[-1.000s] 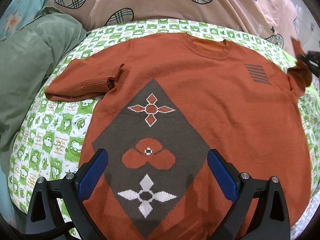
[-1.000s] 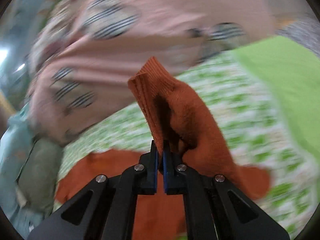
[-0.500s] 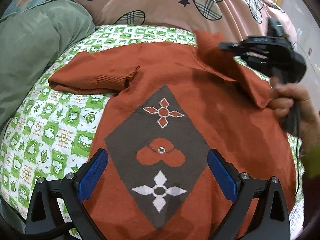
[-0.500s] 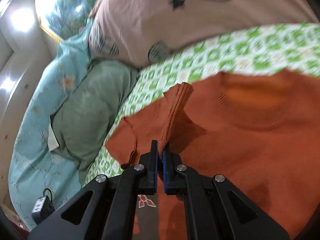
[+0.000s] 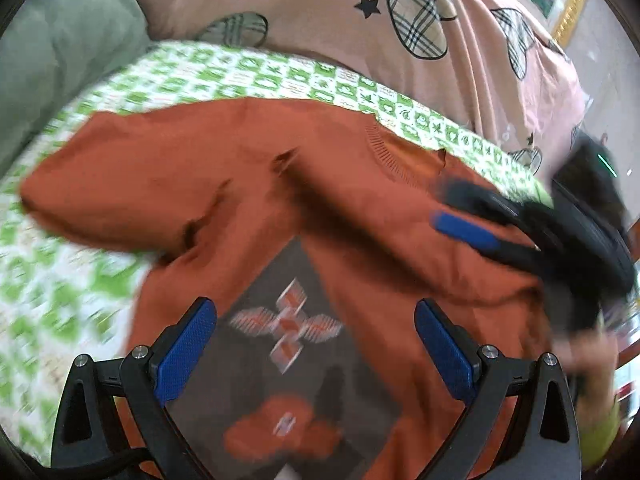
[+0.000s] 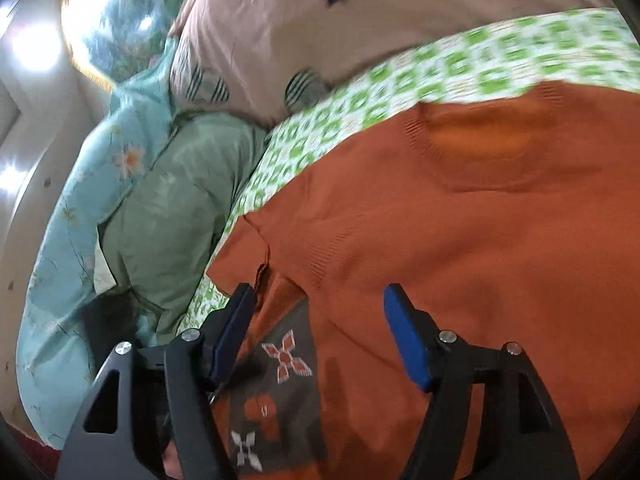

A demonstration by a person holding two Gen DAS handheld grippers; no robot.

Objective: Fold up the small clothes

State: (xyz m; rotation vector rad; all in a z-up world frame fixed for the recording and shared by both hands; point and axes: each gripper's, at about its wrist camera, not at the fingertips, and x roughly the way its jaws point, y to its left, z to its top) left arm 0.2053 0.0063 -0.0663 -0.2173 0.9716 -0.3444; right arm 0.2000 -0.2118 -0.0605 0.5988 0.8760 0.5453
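Orange sweater (image 5: pixel 248 184) fills frame centre, sleeves folded in; body unfolded. Left gripper (image 5: pixel 316 354) apart, empty; right gripper (image 6: pixel 320 338) opening, empty.

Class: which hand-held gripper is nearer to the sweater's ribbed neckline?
Right. The right hand-held gripper, jaws opening and empty, hovers just below the neckline; the left hand-held gripper sits lower, over the grey diamond pattern.

My sweater (image 5: pixel 360 184) lies flat on the checked sheet (image 5: pixel 248 68), one sleeve (image 5: pixel 372 236) folded across its chest. Behind it a pillow (image 5: pixel 320 4) rests against the sheet's far edge, and a quilt (image 6: pixel 176 208) bunches at the sheet's left.
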